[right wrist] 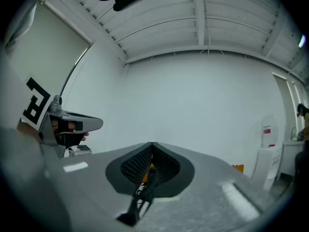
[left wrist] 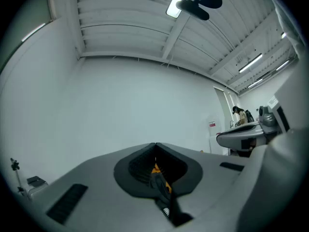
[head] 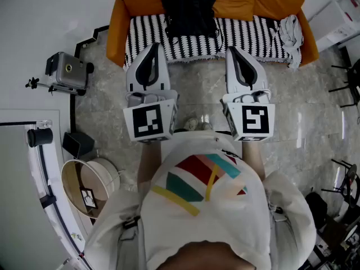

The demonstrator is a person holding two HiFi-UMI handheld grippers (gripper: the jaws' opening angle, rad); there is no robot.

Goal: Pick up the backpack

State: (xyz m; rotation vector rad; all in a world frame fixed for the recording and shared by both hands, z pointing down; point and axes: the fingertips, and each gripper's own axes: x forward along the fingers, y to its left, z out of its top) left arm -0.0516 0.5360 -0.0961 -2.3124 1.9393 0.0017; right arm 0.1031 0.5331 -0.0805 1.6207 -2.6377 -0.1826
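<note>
The black backpack (head: 188, 10) sits upright on an orange sofa (head: 115, 32), on a black-and-white striped blanket (head: 247, 38). Both grippers are held level, side by side in front of the sofa and short of the backpack. The left gripper (head: 153, 48) points at the blanket's front edge, just left of the backpack. The right gripper (head: 234, 52) points at the blanket to the backpack's right. Each gripper view shows its jaws pressed together with nothing between them: left gripper (left wrist: 155, 146), right gripper (right wrist: 152, 146). Only a sliver of orange and black shows past the jaws.
A grey cloth (head: 289, 32) lies on the sofa's right end. A camera on a stand (head: 67, 72) and a round open bin (head: 93, 184) are on the floor at left. White boxes (head: 340, 16) and dark chair legs (head: 349, 77) are at right. The floor is marble tile.
</note>
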